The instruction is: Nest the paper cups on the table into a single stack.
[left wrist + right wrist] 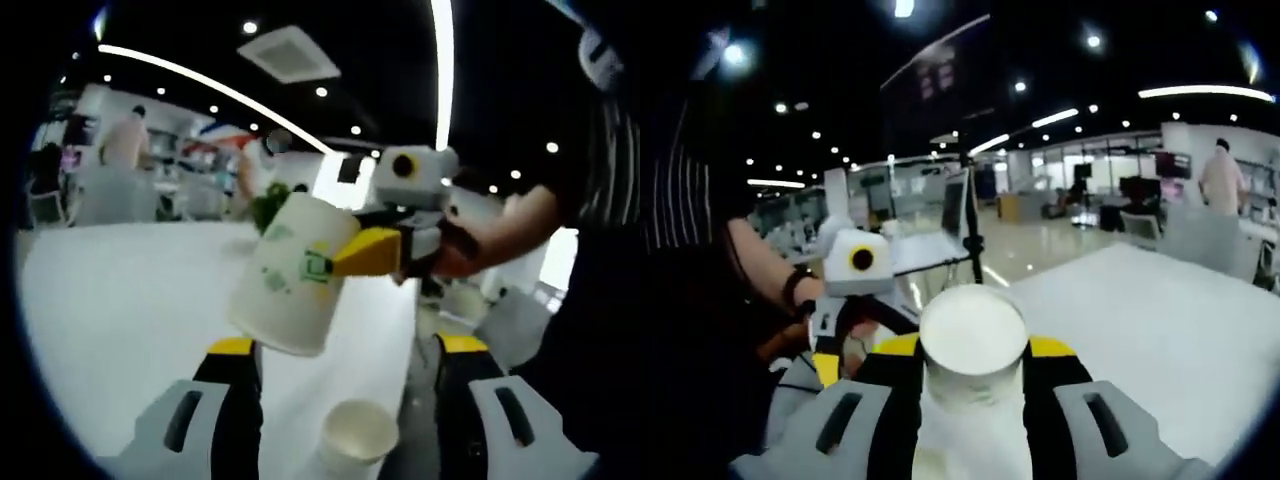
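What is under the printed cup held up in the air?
Below the white paper cup with green print, clamped in the right tongs, stands an open white paper cup on the white table. Its inside is partly hidden.

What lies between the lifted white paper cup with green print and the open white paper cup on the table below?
Nothing: in the left gripper view, only bare white table separates the held cup from the lower cup.

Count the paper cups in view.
2: one cup held off the table in the right tongs; one upright cup on the table. Others may be out of view.
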